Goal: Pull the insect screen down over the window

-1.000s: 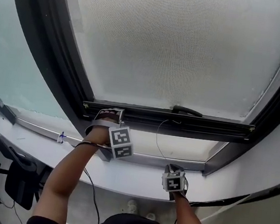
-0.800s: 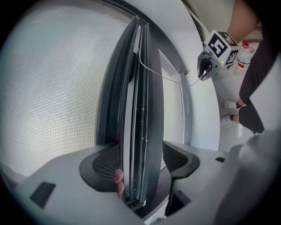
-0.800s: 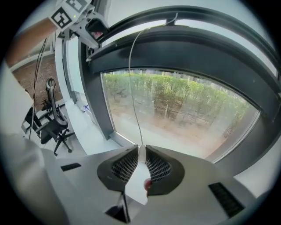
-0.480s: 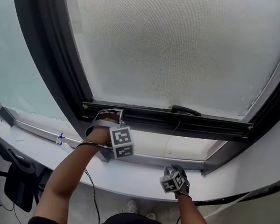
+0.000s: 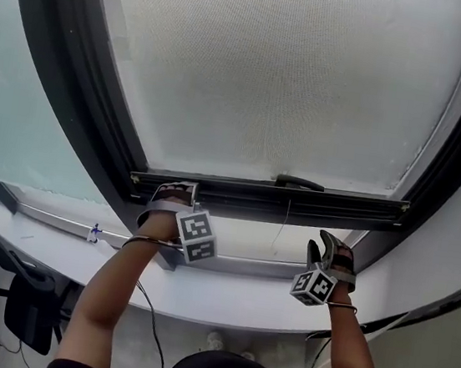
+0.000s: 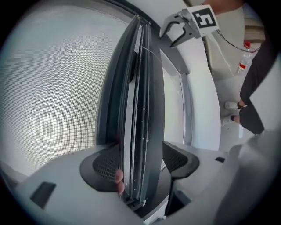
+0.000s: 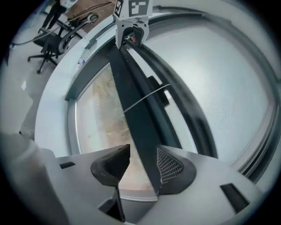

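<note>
A fine, pale grey woven mesh is seen in the insect screen [image 5: 287, 77], which is stretched inside the dark, smooth window frame [image 5: 66, 90]. The screen is ended below by a long, dark, grooved bottom bar [image 5: 296, 200], on which a small dark handle [image 5: 300, 182] is set. From this bar a thin pale cord [image 5: 282, 228] is hung. The screen is drawn most of the way down, and a narrow strip of window is left uncovered between the bar and the smooth white sill [image 5: 225, 292].

Against the earlier frames, the right gripper [image 5: 331, 251] is found higher. It is lifted off the sill to just below the bar's right part and is rolled over. The bar and the left gripper [image 5: 174, 193] are found where they were.

The left gripper [image 6: 140, 160] is closed on the bar [image 6: 142, 110] near its left end, and its ribbed dark pads are set on either side of it. The jaws of the right gripper [image 7: 142, 165] have just been opening and are held apart. The bar [image 7: 131, 101] is lined up between them, but nothing is pressed by the pads.
</note>
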`<state>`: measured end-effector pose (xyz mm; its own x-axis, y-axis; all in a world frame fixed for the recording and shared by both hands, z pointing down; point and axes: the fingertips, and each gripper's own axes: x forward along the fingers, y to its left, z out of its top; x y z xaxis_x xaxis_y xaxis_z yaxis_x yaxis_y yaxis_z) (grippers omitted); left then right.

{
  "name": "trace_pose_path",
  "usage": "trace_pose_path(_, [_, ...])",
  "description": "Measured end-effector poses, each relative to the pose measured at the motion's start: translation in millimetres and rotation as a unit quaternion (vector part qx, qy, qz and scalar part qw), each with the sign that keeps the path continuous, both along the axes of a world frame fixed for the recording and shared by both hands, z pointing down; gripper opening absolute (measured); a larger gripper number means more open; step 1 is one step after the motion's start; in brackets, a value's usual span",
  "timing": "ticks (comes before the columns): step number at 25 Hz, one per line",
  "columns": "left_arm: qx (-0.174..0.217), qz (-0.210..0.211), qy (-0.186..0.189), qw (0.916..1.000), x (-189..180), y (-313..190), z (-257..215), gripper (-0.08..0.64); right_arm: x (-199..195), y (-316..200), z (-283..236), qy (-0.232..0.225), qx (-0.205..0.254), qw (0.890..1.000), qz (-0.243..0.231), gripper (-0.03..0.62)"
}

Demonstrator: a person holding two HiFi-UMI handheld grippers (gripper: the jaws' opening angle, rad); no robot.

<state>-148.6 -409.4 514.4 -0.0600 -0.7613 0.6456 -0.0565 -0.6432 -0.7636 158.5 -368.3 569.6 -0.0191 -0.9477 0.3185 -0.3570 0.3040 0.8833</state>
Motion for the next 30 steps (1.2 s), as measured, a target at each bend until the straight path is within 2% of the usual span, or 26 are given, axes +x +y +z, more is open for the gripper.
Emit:
trace_pose_path(3, [0.0, -0.003, 0.0, 1.0, 0, 0, 0, 0.308, 16, -12, -45, 0.037, 0.039, 0.999, -0.001, 0.182])
trace_pose_path(6, [0.003, -0.005, -0.002, 1.0, 0, 0, 1, 0.308, 24, -23, -74, 0.059, 0.051, 0.997, -0.006, 0.213])
trace_pose_path(16, [-0.002, -0.014, -0.003, 0.9999, -1, 1, 1, 0.308, 28, -37, -76, 0.086, -0.036, 0.996, -0.013, 0.242])
trace_pose_path(21, [0.006, -0.005, -0.012, 0.9999, -1, 0, 5, 0.308, 30, -36, -68, 0.133, -0.095, 0.987, -0.008, 0.242])
trace_pose_path(30, [-0.012, 0.003, -0.006, 0.9999, 0, 7, 15, 0.308, 29, -28, -58, 0.16, -0.151, 0.975, -0.012, 0.242])
